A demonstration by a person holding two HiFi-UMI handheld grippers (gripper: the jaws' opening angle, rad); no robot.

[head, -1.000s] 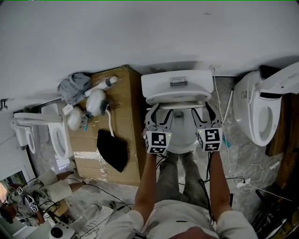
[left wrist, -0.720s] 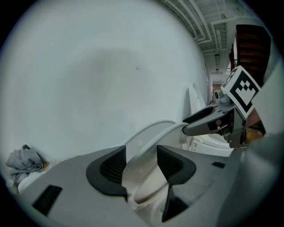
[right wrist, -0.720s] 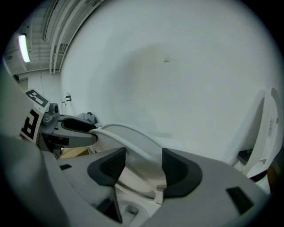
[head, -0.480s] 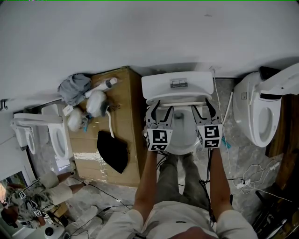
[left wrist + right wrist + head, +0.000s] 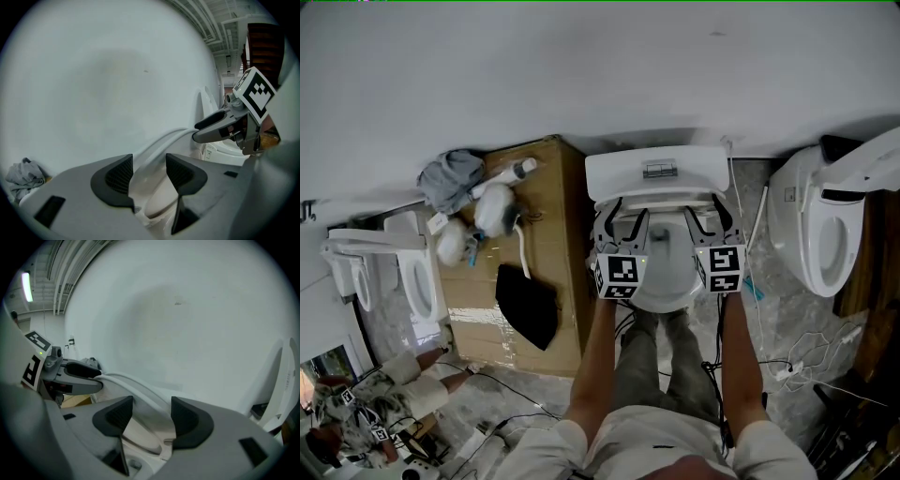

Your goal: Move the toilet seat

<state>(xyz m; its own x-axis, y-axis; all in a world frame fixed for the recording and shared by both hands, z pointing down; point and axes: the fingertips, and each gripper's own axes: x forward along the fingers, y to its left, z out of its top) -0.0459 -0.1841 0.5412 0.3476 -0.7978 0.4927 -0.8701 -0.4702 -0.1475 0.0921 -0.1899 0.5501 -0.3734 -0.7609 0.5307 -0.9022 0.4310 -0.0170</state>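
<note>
**Position of the workpiece.** The toilet seat [image 5: 164, 140] is hinged at the rear edge of the toilet bowl [image 5: 667, 286], directly below the tank [image 5: 656, 173]. Its front appears to be lifted clear of the bowl rim: in both gripper views the seat arcs up against the bare wall. The exact angle cannot be read.

**Claw state.**
- The left claw [image 5: 625, 221] is set narrow. The left side of the seat rim runs between its jaws and fills the gap.
- The right claw [image 5: 710, 217] is set wider. The right side of the seat rim sits between its pads.
- Both claws are judged to be gripping the seat, one on each side, near the rear half of the bowl.

**Hazards from this point.**
1. Slip. The seat is smooth, glossy plastic with a rounded edge. If either claw slackens or rotates off the rim, the seat can slide out and drop onto the bowl.
2. Hinge twist. The load is shared by two claws. If one rises faster than the other, the seat is racked sideways and the hinges at the rear edge are strained.
3. Overtravel. If the seat is swung back too fast, it or the claw tips can strike the tank.
4. Pinching. A claw left on the rim as the seat meets the tank or bowl may be trapped between them
</note>
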